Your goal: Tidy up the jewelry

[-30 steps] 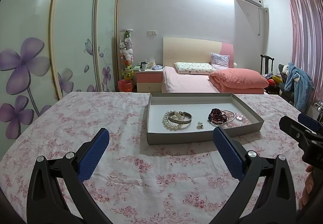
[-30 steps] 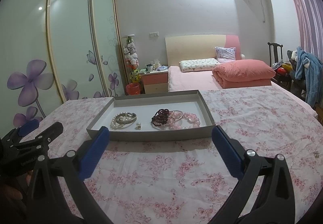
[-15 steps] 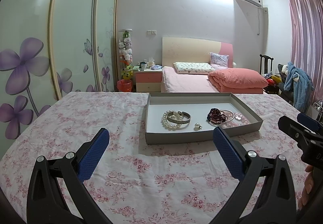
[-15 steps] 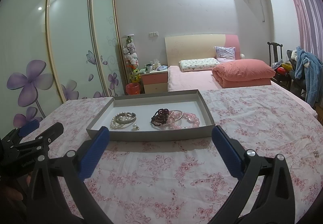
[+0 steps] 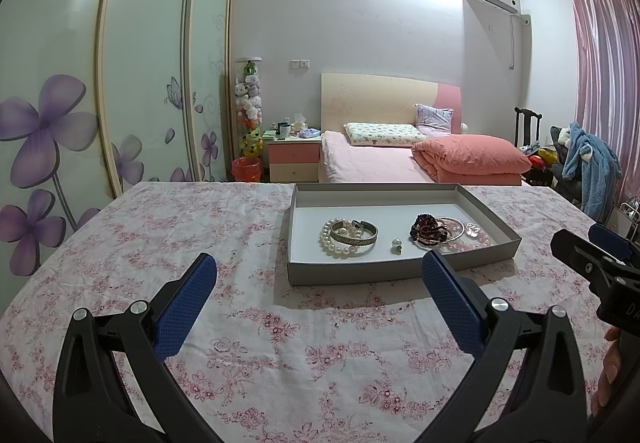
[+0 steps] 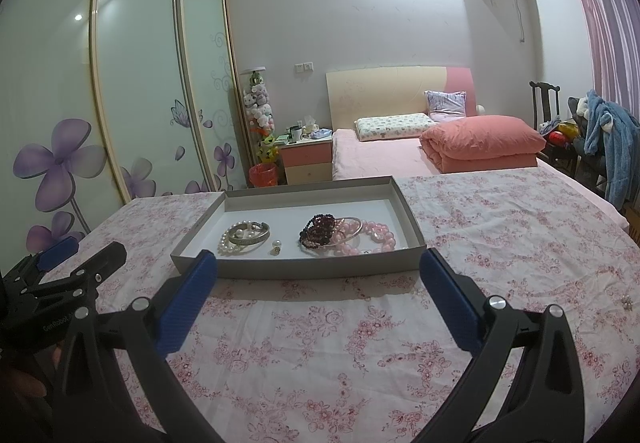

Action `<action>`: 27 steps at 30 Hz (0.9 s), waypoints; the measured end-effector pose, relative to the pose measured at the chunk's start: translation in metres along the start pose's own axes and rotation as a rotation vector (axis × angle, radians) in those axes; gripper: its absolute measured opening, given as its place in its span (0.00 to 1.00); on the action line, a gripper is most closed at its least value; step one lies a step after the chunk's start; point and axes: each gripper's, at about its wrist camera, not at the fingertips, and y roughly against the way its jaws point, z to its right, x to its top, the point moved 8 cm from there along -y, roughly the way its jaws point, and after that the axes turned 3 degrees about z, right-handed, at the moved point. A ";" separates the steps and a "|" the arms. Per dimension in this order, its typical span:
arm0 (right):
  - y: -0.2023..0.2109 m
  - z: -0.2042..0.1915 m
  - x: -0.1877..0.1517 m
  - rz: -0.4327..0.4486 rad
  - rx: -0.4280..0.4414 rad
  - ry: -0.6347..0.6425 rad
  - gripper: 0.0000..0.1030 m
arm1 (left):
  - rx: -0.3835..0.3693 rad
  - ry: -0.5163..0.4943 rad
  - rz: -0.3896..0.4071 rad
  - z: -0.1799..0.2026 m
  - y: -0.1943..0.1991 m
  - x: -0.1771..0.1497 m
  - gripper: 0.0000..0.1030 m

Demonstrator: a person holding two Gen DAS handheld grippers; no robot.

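A shallow grey tray (image 5: 392, 272) sits on the flowered tablecloth, just beyond my left gripper (image 5: 318, 263), which is open and holds nothing. In the tray lie a pearl bracelet (image 5: 336, 249), a silver bangle (image 5: 354, 237), a small pearl earring (image 5: 396, 246), a dark bead bracelet (image 5: 426, 228) and pink beads (image 5: 476, 239). My right gripper (image 6: 318, 261) is also open and empty, in front of the same tray (image 6: 312, 269). From this side I see the pearl bracelet (image 6: 228, 243), dark bead bracelet (image 6: 318, 229) and pink beads (image 6: 376, 235). Another small earring (image 6: 627, 302) lies on the cloth at far right.
The table's flowered cloth (image 5: 168, 227) stretches wide to the left of the tray and in front of it. A pink bed (image 5: 400, 159), a nightstand (image 5: 294, 159) and a flower-printed wardrobe (image 5: 120, 83) stand behind the table. A blue robe (image 5: 592, 167) hangs on a chair at right.
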 end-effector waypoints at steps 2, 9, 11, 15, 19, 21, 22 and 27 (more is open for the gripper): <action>0.000 0.000 0.000 0.000 0.000 0.000 0.96 | -0.001 0.000 -0.001 0.000 0.000 0.000 0.98; 0.000 0.000 0.000 0.000 0.000 -0.001 0.96 | -0.002 -0.003 -0.002 0.002 0.000 0.000 0.98; 0.000 0.000 0.000 -0.001 0.001 0.000 0.96 | -0.005 -0.006 -0.009 0.004 -0.001 -0.001 0.98; 0.000 0.000 0.001 -0.001 0.001 -0.001 0.96 | -0.009 -0.006 -0.025 0.008 -0.003 -0.003 0.98; 0.000 0.000 0.001 -0.001 0.000 -0.002 0.96 | -0.009 -0.005 -0.026 0.009 -0.003 -0.003 0.98; 0.000 0.000 0.000 -0.002 0.000 -0.002 0.96 | -0.008 -0.006 -0.026 0.008 -0.004 -0.003 0.98; 0.000 0.000 0.000 -0.002 0.000 -0.002 0.96 | -0.009 -0.006 -0.026 0.008 -0.004 -0.003 0.98; 0.000 0.000 0.000 -0.003 0.000 -0.002 0.96 | -0.009 -0.006 -0.027 0.008 -0.004 -0.003 0.98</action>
